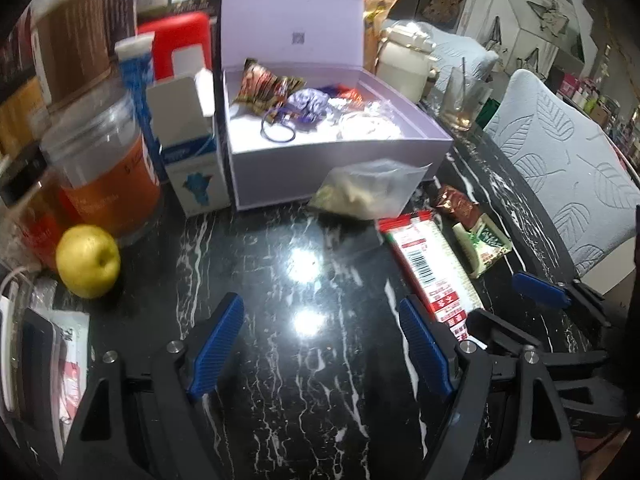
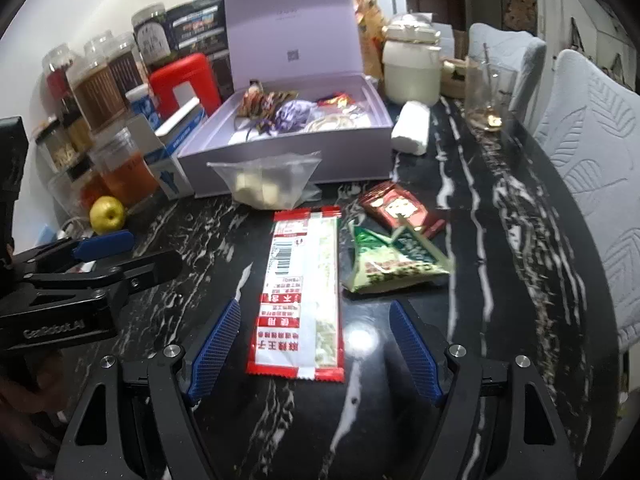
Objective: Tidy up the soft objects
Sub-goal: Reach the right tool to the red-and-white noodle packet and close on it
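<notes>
An open lilac box (image 1: 340, 168) (image 2: 280, 160) stands on the black marble table, with several wrappers and a purple cloth inside. A clear zip bag (image 1: 368, 192) (image 2: 268, 184) leans against its front wall. To the right lie a long red-and-white packet (image 1: 428, 272) (image 2: 300, 292), a green packet (image 1: 484, 244) (image 2: 388, 260) and a red-brown packet (image 1: 456, 204) (image 2: 400, 210). My left gripper (image 1: 322, 344) (image 2: 140, 254) hangs open over bare table, holding nothing. My right gripper (image 2: 316, 350) (image 1: 528, 300) is open, its fingers on either side of the long packet's near end, pads apart from it.
A yellow apple (image 1: 88, 260), plastic jars (image 1: 108, 176) and a blue-and-white carton (image 1: 192, 160) crowd the left side. A white roll (image 2: 412, 128), a white jar (image 2: 408, 68) and a glass (image 2: 486, 92) stand right of the box. Padded chairs (image 1: 560, 160) line the table's right edge.
</notes>
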Available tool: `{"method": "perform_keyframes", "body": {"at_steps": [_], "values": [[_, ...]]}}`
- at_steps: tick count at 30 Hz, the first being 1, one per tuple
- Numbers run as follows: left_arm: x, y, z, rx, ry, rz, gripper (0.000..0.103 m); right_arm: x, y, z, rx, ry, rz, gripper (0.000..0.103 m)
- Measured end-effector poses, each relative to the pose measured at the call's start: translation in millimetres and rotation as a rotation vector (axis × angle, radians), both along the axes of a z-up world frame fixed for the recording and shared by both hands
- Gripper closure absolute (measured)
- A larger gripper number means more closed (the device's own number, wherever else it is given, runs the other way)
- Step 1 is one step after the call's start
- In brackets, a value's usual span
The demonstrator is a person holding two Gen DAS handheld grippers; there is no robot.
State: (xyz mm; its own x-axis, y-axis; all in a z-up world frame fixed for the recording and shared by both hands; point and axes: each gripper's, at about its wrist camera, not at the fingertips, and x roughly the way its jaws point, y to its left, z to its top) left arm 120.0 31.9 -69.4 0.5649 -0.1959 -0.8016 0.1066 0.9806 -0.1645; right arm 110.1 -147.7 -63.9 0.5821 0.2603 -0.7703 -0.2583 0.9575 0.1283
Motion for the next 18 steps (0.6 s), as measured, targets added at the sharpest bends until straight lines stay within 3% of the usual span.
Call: {"method": "perform_keyframes", "body": {"at_steps": [9,15,16,18], "values": [[14,19,0,-0.016,0.004,0.038,0.023,33,20,-25,-0.017,0.099,0.018,0.025],[23,24,-8,-0.043,0.047,0.046,0.023,37,37,-28,-0.085,0.079,0.033,0.025],[24,24,-9,-0.041,0.048,0.047,0.023,37,39,-28,-0.101,0.072,0.03,0.027],[25,25,-8,-0.041,0.047,0.048,0.023,35,44,-28,-0.163,0.033,0.017,0.053]]}}
